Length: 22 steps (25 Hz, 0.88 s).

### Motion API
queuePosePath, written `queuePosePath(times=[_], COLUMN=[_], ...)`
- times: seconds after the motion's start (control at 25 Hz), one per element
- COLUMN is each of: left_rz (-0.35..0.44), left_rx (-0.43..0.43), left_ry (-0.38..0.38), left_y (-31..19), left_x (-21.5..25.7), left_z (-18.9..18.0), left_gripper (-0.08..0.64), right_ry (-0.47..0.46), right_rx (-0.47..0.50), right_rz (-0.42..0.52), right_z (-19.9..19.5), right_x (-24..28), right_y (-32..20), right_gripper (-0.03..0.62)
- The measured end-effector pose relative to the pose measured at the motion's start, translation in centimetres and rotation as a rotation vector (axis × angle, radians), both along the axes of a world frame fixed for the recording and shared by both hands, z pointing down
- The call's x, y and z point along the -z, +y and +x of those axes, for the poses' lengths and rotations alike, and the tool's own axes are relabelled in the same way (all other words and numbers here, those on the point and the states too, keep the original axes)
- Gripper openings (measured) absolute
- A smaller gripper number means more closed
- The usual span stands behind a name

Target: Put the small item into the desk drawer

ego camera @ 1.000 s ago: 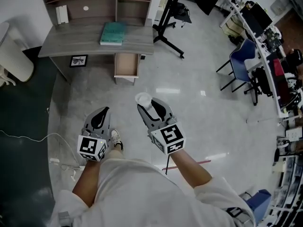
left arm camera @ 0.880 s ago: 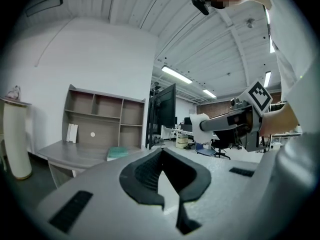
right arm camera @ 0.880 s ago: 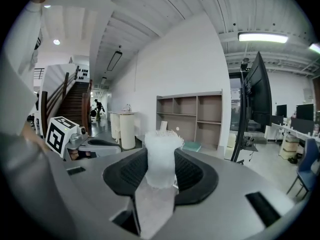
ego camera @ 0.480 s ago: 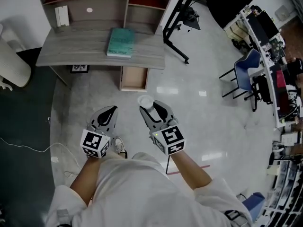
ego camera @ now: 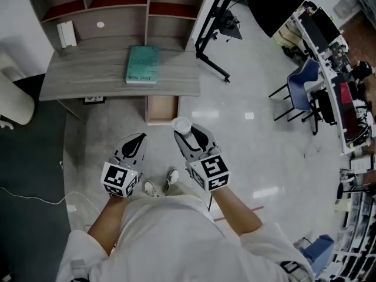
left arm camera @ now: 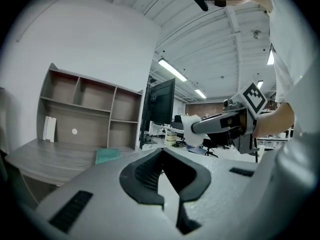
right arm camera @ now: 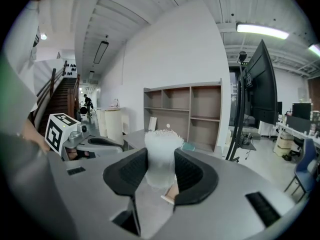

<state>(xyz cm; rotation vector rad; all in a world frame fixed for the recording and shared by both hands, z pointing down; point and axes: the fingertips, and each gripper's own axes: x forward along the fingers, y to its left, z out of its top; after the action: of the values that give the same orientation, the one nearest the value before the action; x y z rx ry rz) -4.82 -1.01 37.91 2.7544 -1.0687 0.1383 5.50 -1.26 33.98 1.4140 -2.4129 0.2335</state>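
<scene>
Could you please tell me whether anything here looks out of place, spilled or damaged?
Nothing stands out. The drawer under the desk is pulled open, which suits the task; the book lies flat on top, and the small white item sits upright in the right gripper.

The left gripper (left arm camera: pixel 161 156) is pointing across the room with its dark pads meeting at the tips and nothing lying between them. Far to the left, a grey desk (left arm camera: pixel 30 160) is carrying a teal book (left arm camera: pixel 107 155) beneath a shelf unit (left arm camera: pixel 85 109). To the right, the right gripper (left arm camera: pixel 197 127) is clamping a small white item (left arm camera: pixel 187 134), with a black screen (left arm camera: pixel 162 104) standing beyond.
</scene>
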Motion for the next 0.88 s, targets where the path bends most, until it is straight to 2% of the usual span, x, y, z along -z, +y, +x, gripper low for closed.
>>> queuePosePath(times=[0.12, 0.4, 0.64, 0.88], left_rz=[0.033, 0.065, 0.028, -0.006], left_rx=[0.027, 0.116, 0.262, 0.305], left_ry=[-0.002, -0.019, -0.038, -0.070], left_y=[-1.5, -4.0, -6.4, -6.8], left_x=[0.8, 2.3, 0.2, -2.2], left_z=[0.8, 0.6, -2.6, -2.5], left_gripper=[0.006, 0.006, 0.006, 0.006], right_ry=[-0.013, -0.026, -0.019, -0.004], right_rx=[0.016, 0.067, 0.103, 0.125], right_rz=[0.029, 0.027, -0.040, -0.124], right_z=[0.8, 2.0, 2.7, 4.3], right_x=[0.7, 0.9, -1.8, -6.0], right_y=[-1.9, -5.6, -6.8, -7.6], right_gripper=[0.155, 0.155, 0.155, 0.155])
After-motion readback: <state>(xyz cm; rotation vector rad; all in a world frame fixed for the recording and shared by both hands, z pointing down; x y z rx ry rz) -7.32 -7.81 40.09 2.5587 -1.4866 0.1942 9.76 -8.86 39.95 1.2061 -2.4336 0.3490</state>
